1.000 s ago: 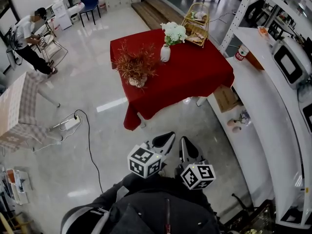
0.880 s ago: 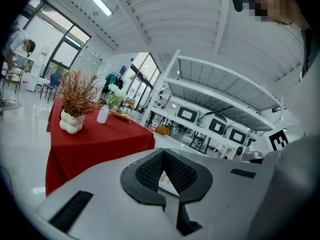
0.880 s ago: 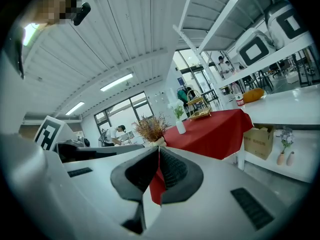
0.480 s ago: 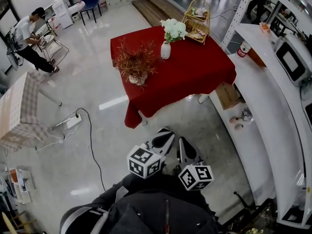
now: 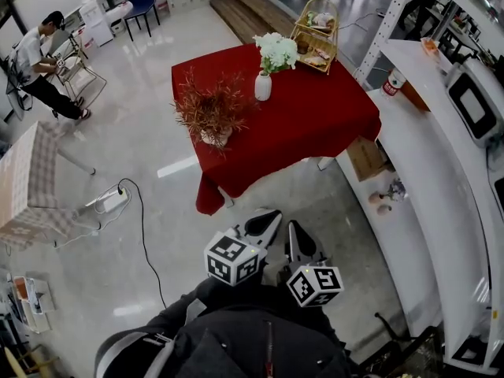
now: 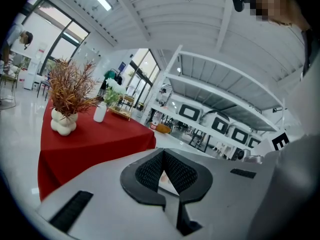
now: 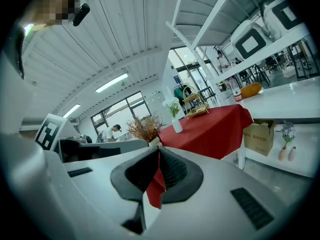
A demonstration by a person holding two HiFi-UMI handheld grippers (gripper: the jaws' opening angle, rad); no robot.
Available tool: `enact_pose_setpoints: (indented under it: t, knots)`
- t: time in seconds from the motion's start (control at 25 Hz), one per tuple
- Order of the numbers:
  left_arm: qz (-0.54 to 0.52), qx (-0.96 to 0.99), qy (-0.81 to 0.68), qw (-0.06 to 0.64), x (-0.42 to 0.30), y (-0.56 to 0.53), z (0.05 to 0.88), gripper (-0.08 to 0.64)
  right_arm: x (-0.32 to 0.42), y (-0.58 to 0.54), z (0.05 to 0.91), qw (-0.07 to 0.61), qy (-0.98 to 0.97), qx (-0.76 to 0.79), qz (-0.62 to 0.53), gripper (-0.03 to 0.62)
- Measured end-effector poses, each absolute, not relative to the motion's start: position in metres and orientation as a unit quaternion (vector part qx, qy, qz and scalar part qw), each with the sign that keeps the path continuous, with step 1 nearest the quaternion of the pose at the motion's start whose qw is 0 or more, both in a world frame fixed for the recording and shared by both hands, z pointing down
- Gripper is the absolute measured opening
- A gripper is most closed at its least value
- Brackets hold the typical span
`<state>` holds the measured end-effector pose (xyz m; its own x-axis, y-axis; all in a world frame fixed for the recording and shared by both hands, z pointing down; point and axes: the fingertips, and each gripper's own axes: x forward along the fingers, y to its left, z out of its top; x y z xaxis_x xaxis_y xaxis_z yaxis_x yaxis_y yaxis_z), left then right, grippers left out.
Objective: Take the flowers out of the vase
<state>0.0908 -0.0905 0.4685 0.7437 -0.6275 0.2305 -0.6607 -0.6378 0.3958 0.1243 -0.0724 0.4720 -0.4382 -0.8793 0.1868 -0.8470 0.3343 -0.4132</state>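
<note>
A white vase (image 5: 264, 86) holding white flowers (image 5: 278, 50) stands on the far side of the red-clothed table (image 5: 323, 113). A bumpy white pot with a reddish dried plant (image 5: 211, 107) stands at the table's near left. Both grippers are held low before the person's body, well short of the table. The left gripper (image 5: 268, 220) is shut and empty, as is the right gripper (image 5: 298, 233). In the left gripper view the closed tips (image 6: 162, 153) point toward the table, with the vase (image 6: 100, 112) far off. In the right gripper view the gripper (image 7: 158, 151) is shut, the vase (image 7: 177, 125) distant.
A wire basket (image 5: 316, 31) sits on the table's far corner. A long white counter (image 5: 425, 164) with appliances runs along the right, a cardboard box (image 5: 365, 158) under it. A power strip and cable (image 5: 115, 200) lie on the floor at left, near a checked table (image 5: 31, 176). A person (image 5: 35, 65) stands far left.
The head view has shifted a little, so the table and vase now sit slightly further left. Both grippers stay shut and side by side, edging toward the table.
</note>
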Motion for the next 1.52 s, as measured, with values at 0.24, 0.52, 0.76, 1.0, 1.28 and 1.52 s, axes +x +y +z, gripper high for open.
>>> enact_pose_setpoints:
  t: [0.24,0.52,0.76,1.0,1.28,1.52]
  knots:
    - [0.034,0.906,-0.353,0.231,0.101,-0.132,0.463,0.009,0.139,-0.113,0.47,0.037,0.811,-0.537,-0.229,0.012]
    - [0.025,0.902,-0.361,0.235,0.101,-0.179,0.455,0.009,0.137,-0.165,0.468,0.03,0.817,-0.527,-0.234,0.012]
    - [0.014,0.9,-0.366,0.234,0.101,-0.221,0.444,0.009,0.138,-0.209,0.464,0.024,0.818,-0.524,-0.235,0.012]
    - [0.011,0.903,-0.361,0.233,0.107,-0.259,0.434,0.009,0.147,-0.251,0.459,0.024,0.813,-0.533,-0.235,0.012]
    - [0.004,0.914,-0.34,0.22,0.118,-0.303,0.418,0.009,0.156,-0.296,0.453,0.025,0.807,-0.544,-0.228,0.012]
    - [-0.022,0.928,-0.315,0.197,0.128,-0.344,0.389,0.009,0.167,-0.341,0.445,0.034,0.798,-0.563,-0.214,0.012]
